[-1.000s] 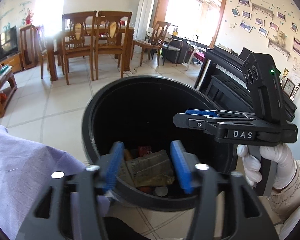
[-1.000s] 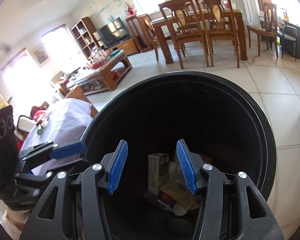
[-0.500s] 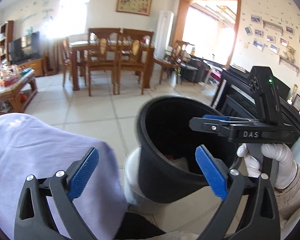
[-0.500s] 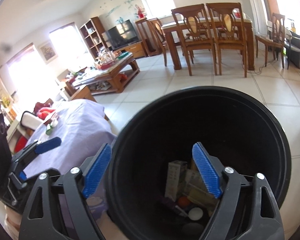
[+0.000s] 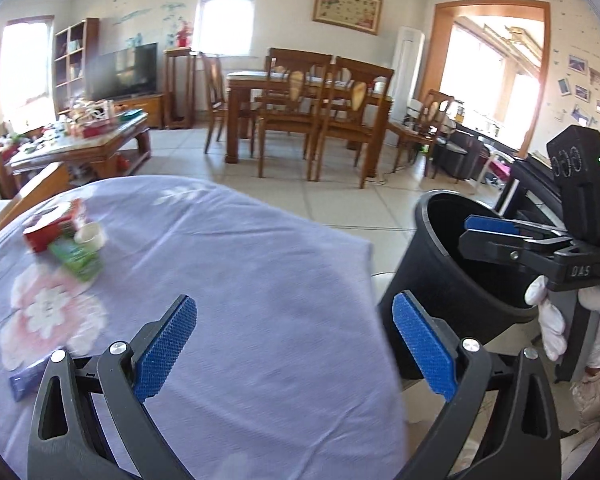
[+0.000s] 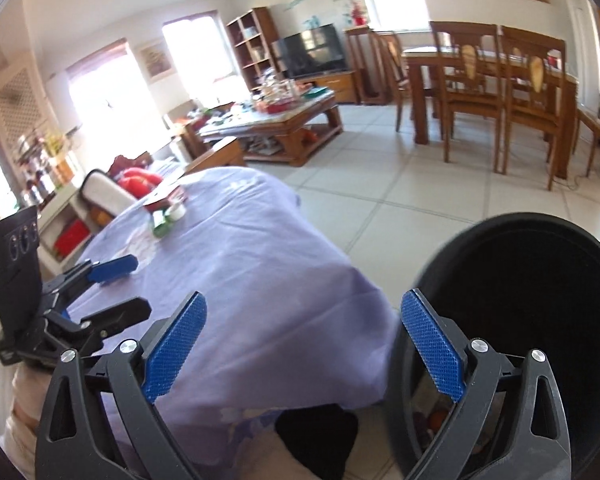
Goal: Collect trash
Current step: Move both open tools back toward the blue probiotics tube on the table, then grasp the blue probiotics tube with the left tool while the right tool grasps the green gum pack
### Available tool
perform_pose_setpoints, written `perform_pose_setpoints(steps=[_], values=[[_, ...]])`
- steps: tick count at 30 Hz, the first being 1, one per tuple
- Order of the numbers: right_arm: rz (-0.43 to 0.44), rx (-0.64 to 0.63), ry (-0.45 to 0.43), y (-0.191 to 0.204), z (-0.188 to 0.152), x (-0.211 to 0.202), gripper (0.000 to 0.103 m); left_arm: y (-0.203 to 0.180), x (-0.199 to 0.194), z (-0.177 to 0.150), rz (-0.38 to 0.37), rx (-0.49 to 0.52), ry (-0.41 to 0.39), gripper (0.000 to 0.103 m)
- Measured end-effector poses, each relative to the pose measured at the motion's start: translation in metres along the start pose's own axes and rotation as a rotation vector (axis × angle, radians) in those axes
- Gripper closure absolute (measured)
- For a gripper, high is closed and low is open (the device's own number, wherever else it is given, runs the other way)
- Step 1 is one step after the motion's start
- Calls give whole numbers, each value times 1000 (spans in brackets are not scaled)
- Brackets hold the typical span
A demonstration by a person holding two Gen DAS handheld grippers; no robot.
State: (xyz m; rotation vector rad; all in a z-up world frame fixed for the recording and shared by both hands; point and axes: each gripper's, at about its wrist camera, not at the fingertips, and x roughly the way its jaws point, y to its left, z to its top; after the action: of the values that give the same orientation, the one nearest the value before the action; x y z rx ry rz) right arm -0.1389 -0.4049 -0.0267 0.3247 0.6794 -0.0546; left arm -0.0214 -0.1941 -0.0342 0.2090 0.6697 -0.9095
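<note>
The left gripper stands with its blue pads wide apart and nothing between them, hanging over a lilac tablecloth printed with pale pink and white flowers. Far to the left on that cloth lies a small heap of trash, blurred: a red carton, a green packet and a white cup or lid touching one another, and a blue wrapper apart from them near the cloth's lower left edge. Just past the cloth's right edge stands a black bin on the pale tiled floor, and the right gripper reaches over its mouth, held by a white-gloved hand. Behind are a wooden dining table with chairs, a cluttered coffee table, a television and a bookshelf beside a bright window. In the right wrist view, the right gripper is opening to its widest with nothing between its pads; its left pad hangs over the tablecloth and its right pad over the near wall of the bin, whose inside is mostly dark, with a few scraps showing low down. The left gripper shows at the left over the cloth, spread open. The red carton, green packet and white cup lie at the cloth's far end, well apart from both grippers.
</note>
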Motion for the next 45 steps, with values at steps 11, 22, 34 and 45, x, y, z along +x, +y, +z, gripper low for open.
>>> perform_pose_setpoints(steps=[11, 22, 34, 45], values=[[89, -141, 134, 99, 15, 81, 5, 108, -33, -18, 176, -15, 90, 5], [164, -280, 165, 176, 34, 145, 5, 156, -31, -32, 138, 132, 194, 5], [181, -374, 206, 214, 52, 192, 21, 160, -14, -36, 93, 219, 231, 26], [163, -396, 257, 226, 64, 245, 24, 181, -7, -35, 61, 115, 251, 34]])
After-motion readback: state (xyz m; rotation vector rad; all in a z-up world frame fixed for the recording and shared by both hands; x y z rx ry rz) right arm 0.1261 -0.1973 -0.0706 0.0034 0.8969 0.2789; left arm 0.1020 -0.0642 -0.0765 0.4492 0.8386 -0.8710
